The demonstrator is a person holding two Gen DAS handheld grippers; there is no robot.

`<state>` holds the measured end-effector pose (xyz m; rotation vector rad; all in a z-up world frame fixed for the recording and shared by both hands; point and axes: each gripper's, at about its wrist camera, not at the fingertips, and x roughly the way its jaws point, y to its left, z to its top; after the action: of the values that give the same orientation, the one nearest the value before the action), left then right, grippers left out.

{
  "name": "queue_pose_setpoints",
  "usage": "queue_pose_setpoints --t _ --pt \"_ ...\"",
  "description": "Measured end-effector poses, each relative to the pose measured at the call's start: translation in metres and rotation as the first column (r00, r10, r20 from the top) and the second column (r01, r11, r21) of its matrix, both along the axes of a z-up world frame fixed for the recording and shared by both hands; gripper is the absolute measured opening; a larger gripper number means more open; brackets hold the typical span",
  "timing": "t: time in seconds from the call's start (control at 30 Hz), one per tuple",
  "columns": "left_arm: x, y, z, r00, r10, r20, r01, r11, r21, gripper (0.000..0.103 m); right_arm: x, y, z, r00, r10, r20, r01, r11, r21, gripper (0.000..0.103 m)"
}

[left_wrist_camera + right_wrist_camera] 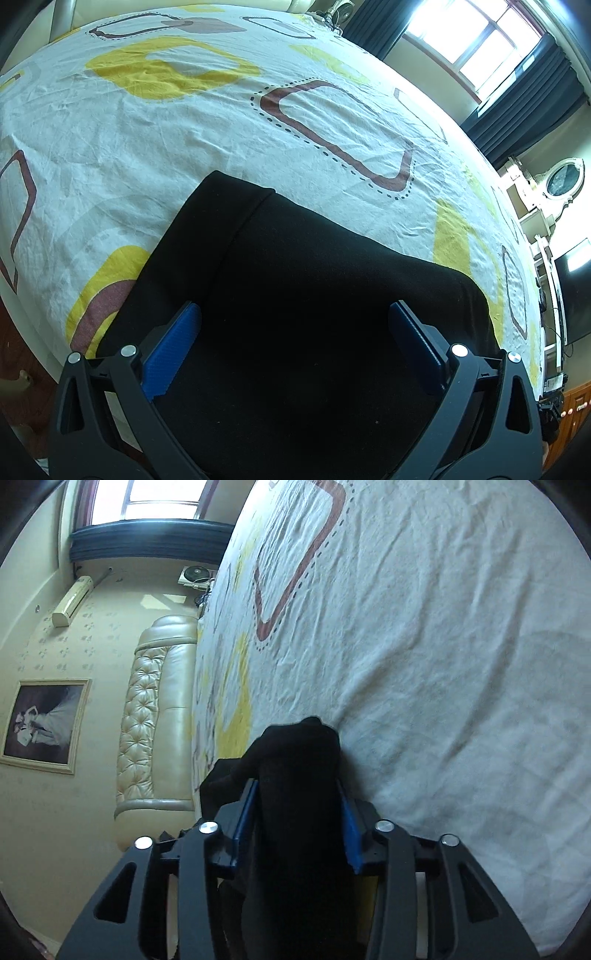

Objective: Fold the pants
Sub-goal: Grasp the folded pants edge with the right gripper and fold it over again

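One pair of black pants lies on the bed, on a bedsheet that is white, creased, and printed with yellow blocks and brown rounded-square outlines edged in dots. The cloth is matte and soft-looking; in the left wrist view it forms a broad flat panel with a straight folded edge running along its left side.

There are two grippers, each with black frame arms, silver pivot bolts and blue ribbed pads. The left gripper is held low over the pants, pointing across the bed, its jaws wide apart with the black cloth showing between them; whether the pads touch the cloth cannot be told.

The right gripper is rolled on its side, so the bed rises as a wall at the right of its view. Its jaws are clamped on a bunched fold of the pants, which bulges out past the fingertips as a rounded lump just beside the sheet.

Behind stand one tufted cream leather headboard, one framed picture and one wall air conditioner.
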<state>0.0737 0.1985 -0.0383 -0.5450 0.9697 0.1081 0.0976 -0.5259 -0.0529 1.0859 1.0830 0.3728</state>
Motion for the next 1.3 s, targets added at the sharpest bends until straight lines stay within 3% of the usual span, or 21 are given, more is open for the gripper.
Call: queue_pose_setpoints --t 0.07,0.23,0.27,0.3,0.33,0.4,0.47,0.53,0.67,0.77,0.9,1.0,1.1,1.3 --pt "0.000 0.001 0.000 1.000 0.000 0.000 0.000 1.000 -0.001 0.101 -0.014 0.002 0.003 1.000 0.021 0.014 -0.021 1.000 0.019 0.063" --pt "0.000 -0.001 0.000 1.000 0.000 0.000 0.000 1.000 0.000 0.101 -0.050 0.014 -0.004 0.996 0.093 -0.014 -0.092 0.995 0.035 0.063" --pt "0.000 -0.001 0.000 1.000 0.001 0.000 -0.001 1.000 0.000 0.101 -0.055 0.019 -0.005 0.994 0.107 -0.012 -0.107 0.994 0.018 0.057" --pt "0.000 -0.001 0.000 1.000 0.001 0.000 -0.001 1.000 0.000 0.101 -0.059 0.020 -0.007 0.992 0.124 -0.015 -0.124 0.992 -0.007 0.037" --pt "-0.001 -0.001 0.000 1.000 0.001 0.001 -0.001 1.000 0.000 0.101 -0.063 0.020 -0.008 0.991 0.129 -0.034 -0.131 0.990 -0.058 0.031" --pt "0.000 0.000 0.000 1.000 0.001 0.002 -0.001 1.000 -0.002 0.101 -0.065 0.017 -0.014 0.992 0.121 -0.039 -0.124 0.990 -0.074 0.023" --pt "-0.001 0.001 0.001 1.000 0.003 0.004 -0.003 1.000 -0.004 0.101 -0.064 0.020 -0.013 0.988 0.152 -0.030 -0.155 0.978 -0.142 0.022" --pt "-0.001 0.001 0.001 1.000 0.004 0.005 -0.004 1.000 -0.005 0.101 -0.062 0.018 -0.014 0.988 0.149 -0.036 -0.152 0.980 -0.127 0.023" --pt "0.000 0.001 0.001 1.000 0.004 0.003 -0.004 1.000 -0.003 0.101 -0.065 0.015 0.001 0.994 0.111 -0.009 -0.111 0.987 -0.118 0.039" --pt "-0.001 0.001 0.001 1.000 0.005 0.006 -0.005 1.000 -0.008 0.101 -0.072 0.013 0.025 0.999 -0.007 0.039 0.015 0.982 -0.189 0.055" --pt "0.000 0.006 0.006 1.000 -0.021 -0.010 0.021 0.998 -0.053 0.101 -0.075 0.033 0.053 0.993 -0.052 0.108 0.083 0.950 -0.301 0.056" --pt "0.000 0.020 0.016 0.997 -0.081 0.022 0.083 0.983 -0.162 0.101 -0.080 0.050 0.066 0.982 -0.078 0.172 0.135 0.927 -0.350 0.068" --pt "-0.009 0.049 0.022 0.993 -0.089 0.081 0.107 0.959 -0.262 0.101 -0.082 0.052 0.074 0.969 -0.118 0.216 0.192 0.912 -0.363 0.068" --pt "-0.024 0.118 0.003 0.994 -0.032 0.107 0.074 0.902 -0.425 0.101 -0.093 0.037 0.094 0.924 -0.225 0.310 0.332 0.874 -0.355 0.069"
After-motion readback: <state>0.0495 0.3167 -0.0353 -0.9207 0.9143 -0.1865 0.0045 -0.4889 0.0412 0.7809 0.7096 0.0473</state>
